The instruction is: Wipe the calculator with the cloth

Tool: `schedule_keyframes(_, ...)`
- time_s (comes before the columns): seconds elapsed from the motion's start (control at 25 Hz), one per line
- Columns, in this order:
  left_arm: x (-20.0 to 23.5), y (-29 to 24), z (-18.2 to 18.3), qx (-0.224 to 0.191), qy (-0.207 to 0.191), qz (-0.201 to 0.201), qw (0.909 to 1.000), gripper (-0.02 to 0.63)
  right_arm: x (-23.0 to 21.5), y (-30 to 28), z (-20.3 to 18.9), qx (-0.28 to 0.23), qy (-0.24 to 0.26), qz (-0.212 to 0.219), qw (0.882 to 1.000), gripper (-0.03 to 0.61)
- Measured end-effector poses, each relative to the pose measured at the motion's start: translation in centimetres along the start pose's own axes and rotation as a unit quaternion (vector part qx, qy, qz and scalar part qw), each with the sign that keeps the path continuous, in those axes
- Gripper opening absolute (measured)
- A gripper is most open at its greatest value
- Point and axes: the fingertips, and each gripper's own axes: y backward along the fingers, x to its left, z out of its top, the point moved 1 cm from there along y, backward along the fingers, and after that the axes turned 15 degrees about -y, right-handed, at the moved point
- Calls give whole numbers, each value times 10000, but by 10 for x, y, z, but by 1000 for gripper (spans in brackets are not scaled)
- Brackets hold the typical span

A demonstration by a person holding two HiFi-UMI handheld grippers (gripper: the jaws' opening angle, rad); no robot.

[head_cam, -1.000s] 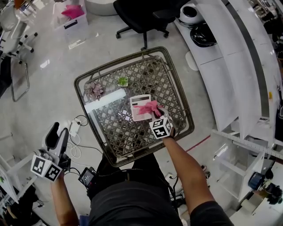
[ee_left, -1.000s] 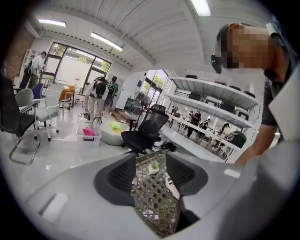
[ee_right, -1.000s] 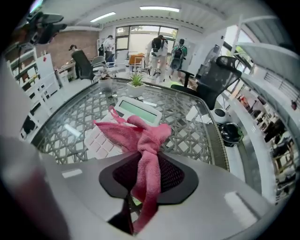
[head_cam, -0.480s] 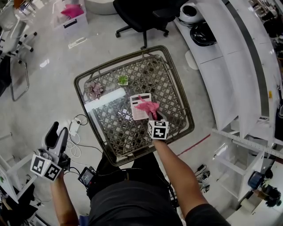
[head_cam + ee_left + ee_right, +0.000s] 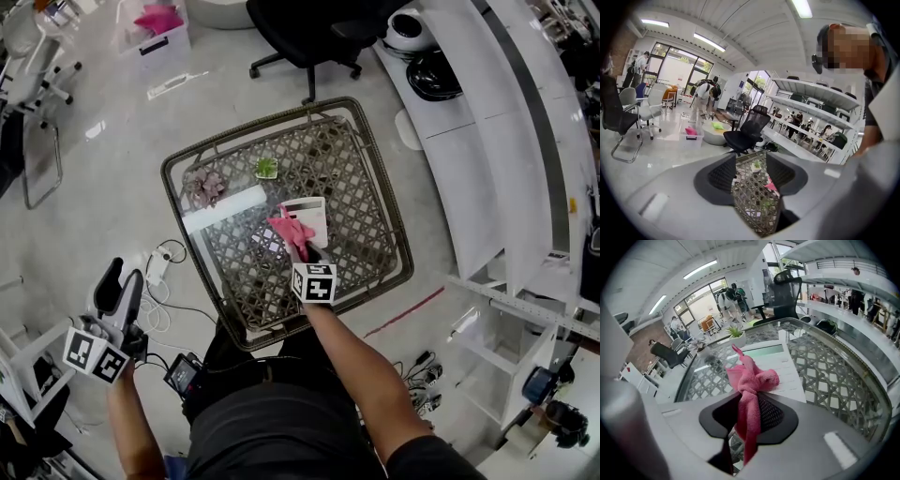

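Observation:
A white calculator [image 5: 310,217] lies on the glass top of the wicker table [image 5: 373,272]. My right gripper [image 5: 299,249] is shut on a bunched pink cloth [image 5: 290,229], which rests on the calculator's near left corner. In the right gripper view the cloth [image 5: 751,378] hangs down between the shut jaws of that gripper [image 5: 749,417], with the calculator [image 5: 783,365] just beyond it. My left gripper [image 5: 120,284] hangs off the table at the lower left, open with nothing in it. In the left gripper view that gripper [image 5: 752,177] looks across to the table.
On the table also stand a small green plant pot [image 5: 266,169], a dried flower piece [image 5: 206,187] and a white strip [image 5: 225,208]. A black office chair [image 5: 309,28] stands behind the table, white shelving [image 5: 487,141] runs along the right, and cables and a power strip [image 5: 157,272] lie on the floor at the left.
My right gripper has slid left across the calculator with the cloth and rolled as it went. The left gripper has stayed where it was.

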Motion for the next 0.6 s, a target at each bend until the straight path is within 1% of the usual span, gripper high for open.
schedule_keyframes(0.12, 2, 2, -1, -9, 12, 17, 10000, 224, 18, -5, -8, 134, 333, 172, 9992, 89)
schedule_keyframes(0.2, 4, 4, -3, -19, 20, 29, 10000, 224, 23, -8, -11, 170, 518, 209, 9983, 89)
schedule_keyframes(0.4, 7, 9, -6, -18, 52, 60, 10000, 224, 24, -7, -12, 210, 821, 223, 9962, 89)
schedule_keyframes(0.6, 9, 11, -6, -24, 59, 71, 10000, 224, 18, -5, -10, 268, 1245, 212, 9916, 89)
